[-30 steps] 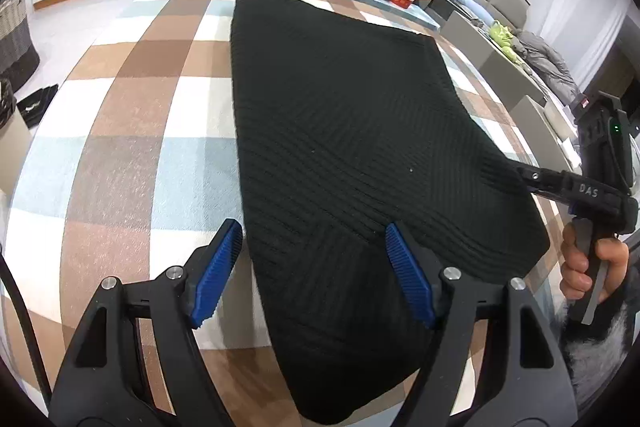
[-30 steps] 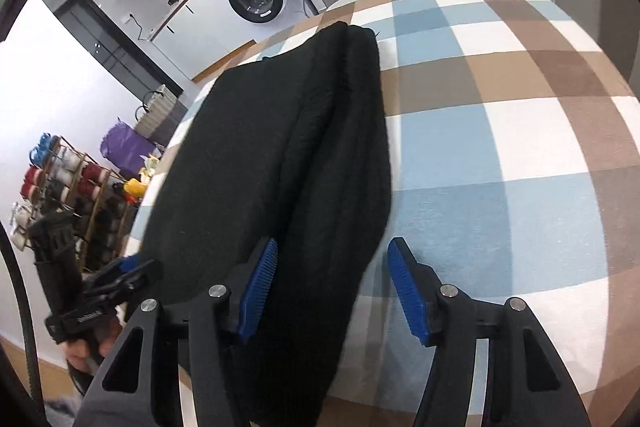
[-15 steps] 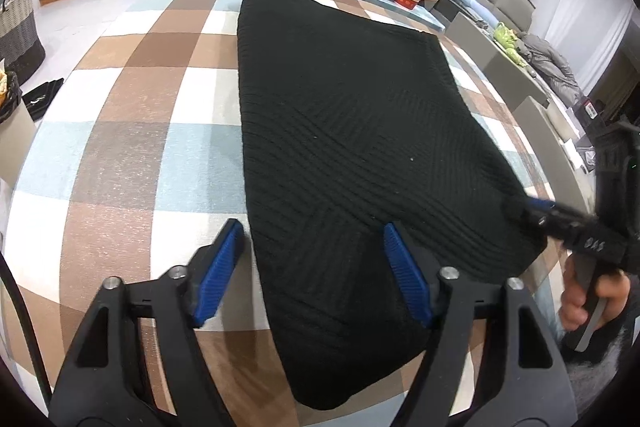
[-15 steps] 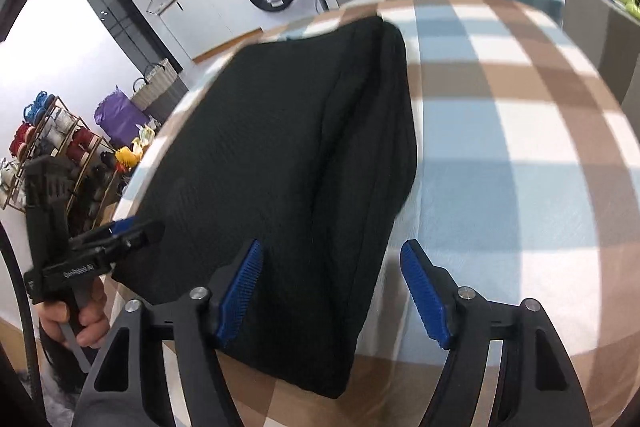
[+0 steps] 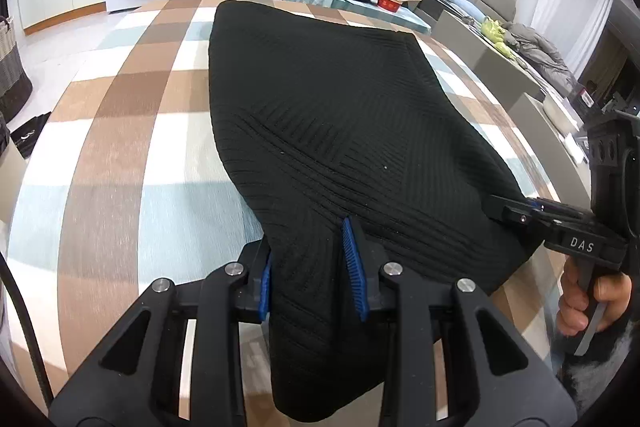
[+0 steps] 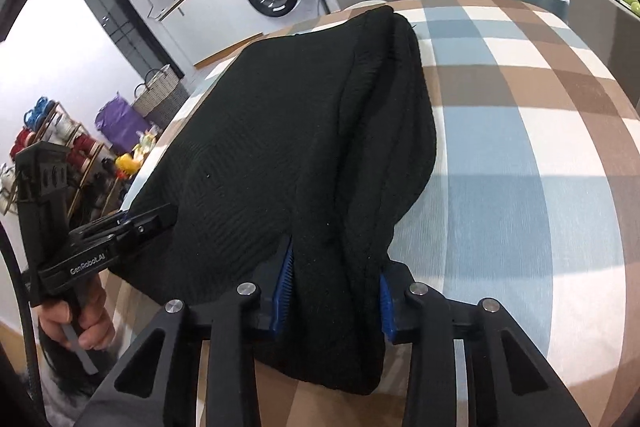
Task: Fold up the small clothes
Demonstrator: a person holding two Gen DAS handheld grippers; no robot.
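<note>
From the left wrist, the left claw (image 5: 310, 269) pinches the near edge of the black sweater (image 5: 332, 115), which lies on the checked bench (image 5: 120, 131). From the right wrist, the right claw (image 6: 332, 293) pinches the sweater's thick folded edge too.

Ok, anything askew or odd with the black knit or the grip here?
Nothing stands out. The black knit lies on the checked tablecloth, its near edge hanging over the front. The left gripper and the right gripper each pinch a near corner.
</note>
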